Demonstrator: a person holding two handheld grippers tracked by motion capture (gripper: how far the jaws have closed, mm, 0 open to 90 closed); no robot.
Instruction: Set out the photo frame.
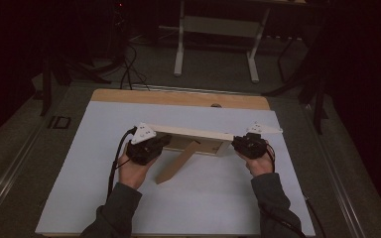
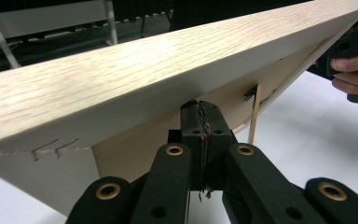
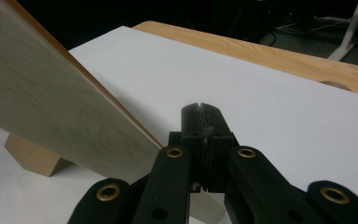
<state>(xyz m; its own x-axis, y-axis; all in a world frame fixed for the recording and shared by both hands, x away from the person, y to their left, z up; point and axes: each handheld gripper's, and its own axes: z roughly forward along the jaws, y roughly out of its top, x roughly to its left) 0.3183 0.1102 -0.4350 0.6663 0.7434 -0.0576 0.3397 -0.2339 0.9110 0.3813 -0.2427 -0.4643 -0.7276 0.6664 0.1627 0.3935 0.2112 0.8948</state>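
Pale wooden picture frame point(image 1: 188, 133) with brown back stand point(image 1: 176, 166) on white surface point(image 1: 203, 198) — left gripper point(image 1: 164, 141), right gripper point(image 1: 235, 142) at its ends, both closed empty.

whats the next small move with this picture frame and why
Probably ease the picture frame a little more upright so its stand takes the weight: it leans tilted between the left tool and the right tool, both shut at its ends.
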